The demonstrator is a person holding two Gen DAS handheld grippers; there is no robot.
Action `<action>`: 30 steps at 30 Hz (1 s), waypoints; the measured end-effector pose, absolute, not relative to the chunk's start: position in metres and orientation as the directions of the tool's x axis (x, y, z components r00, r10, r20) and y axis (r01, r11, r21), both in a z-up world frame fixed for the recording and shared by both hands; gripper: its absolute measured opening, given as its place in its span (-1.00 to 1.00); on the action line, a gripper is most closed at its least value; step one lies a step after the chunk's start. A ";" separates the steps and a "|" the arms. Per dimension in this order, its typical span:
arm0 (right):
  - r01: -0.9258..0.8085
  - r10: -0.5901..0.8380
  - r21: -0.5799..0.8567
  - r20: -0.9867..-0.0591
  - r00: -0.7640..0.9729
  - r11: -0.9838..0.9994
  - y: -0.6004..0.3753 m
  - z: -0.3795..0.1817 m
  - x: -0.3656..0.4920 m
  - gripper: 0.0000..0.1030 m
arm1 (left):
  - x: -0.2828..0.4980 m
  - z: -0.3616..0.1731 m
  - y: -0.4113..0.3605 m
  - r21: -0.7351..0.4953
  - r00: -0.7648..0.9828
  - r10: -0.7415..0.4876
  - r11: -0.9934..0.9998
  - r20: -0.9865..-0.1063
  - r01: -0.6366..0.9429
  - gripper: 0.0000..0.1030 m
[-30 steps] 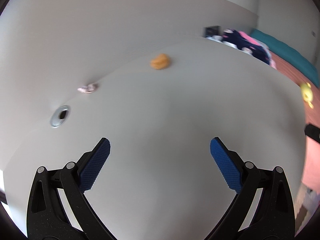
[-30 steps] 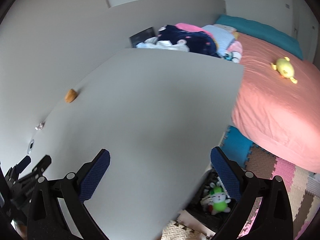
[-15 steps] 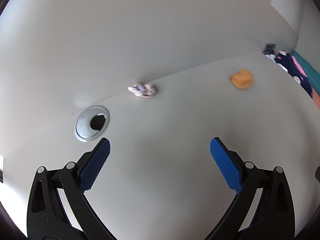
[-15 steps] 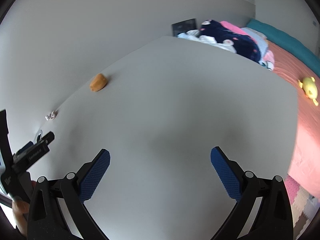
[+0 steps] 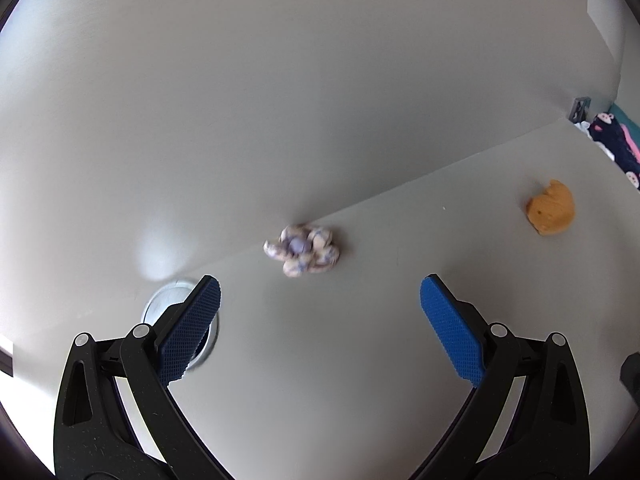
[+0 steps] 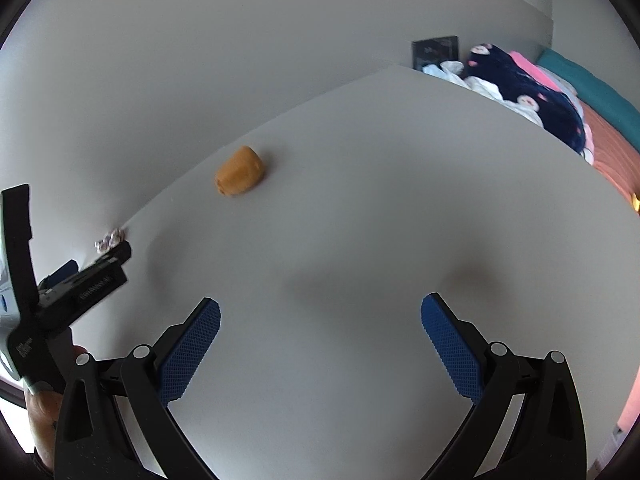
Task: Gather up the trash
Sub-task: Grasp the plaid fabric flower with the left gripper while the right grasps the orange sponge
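Left tool [image 5: 320, 312] gapes near crumpled wad [image 5: 303, 251]; right tool [image 6: 320, 332] agape, empty

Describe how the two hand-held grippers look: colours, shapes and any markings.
Both are alike. The left hand-held gripper has two black plastic arms with triangular cut-outs and silver rivets, each ending in a blue pad with a fine cross-hatched texture. The right hand-held gripper matches it. Seen from the right wrist, the left one's black body bears small white lettering, too blurred to read. No cables or sleeves show.
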State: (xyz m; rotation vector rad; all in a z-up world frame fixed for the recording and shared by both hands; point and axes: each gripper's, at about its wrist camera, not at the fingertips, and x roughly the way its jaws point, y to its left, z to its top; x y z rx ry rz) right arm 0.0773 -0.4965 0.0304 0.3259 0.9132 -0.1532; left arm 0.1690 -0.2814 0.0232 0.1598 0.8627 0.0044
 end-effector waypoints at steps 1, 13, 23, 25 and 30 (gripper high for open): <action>0.266 0.006 0.210 -0.794 0.608 0.941 -0.495 0.032 0.082 0.94 | 0.172 0.022 -0.283 0.148 0.652 0.075 0.987 -0.755 0.058 0.88; 0.218 -0.015 0.146 -0.799 0.601 0.965 -0.476 0.037 0.138 0.90 | 0.187 0.014 -0.280 0.065 0.615 0.030 0.997 -0.788 0.034 0.44; 0.218 -0.002 0.150 -0.820 0.572 0.964 -0.461 0.031 0.184 0.26 | 0.185 0.015 -0.281 0.074 0.630 0.033 0.996 -0.776 0.039 -0.36; 0.234 0.006 0.167 -0.827 0.562 0.958 -0.462 0.027 0.192 0.24 | 0.184 0.014 -0.284 0.080 0.631 0.034 0.996 -0.775 0.046 -0.38; 0.251 -0.010 0.156 -0.832 0.555 0.955 -0.459 0.022 0.201 0.15 | 0.177 0.012 -0.294 0.083 0.632 0.035 0.995 -0.774 0.048 -0.40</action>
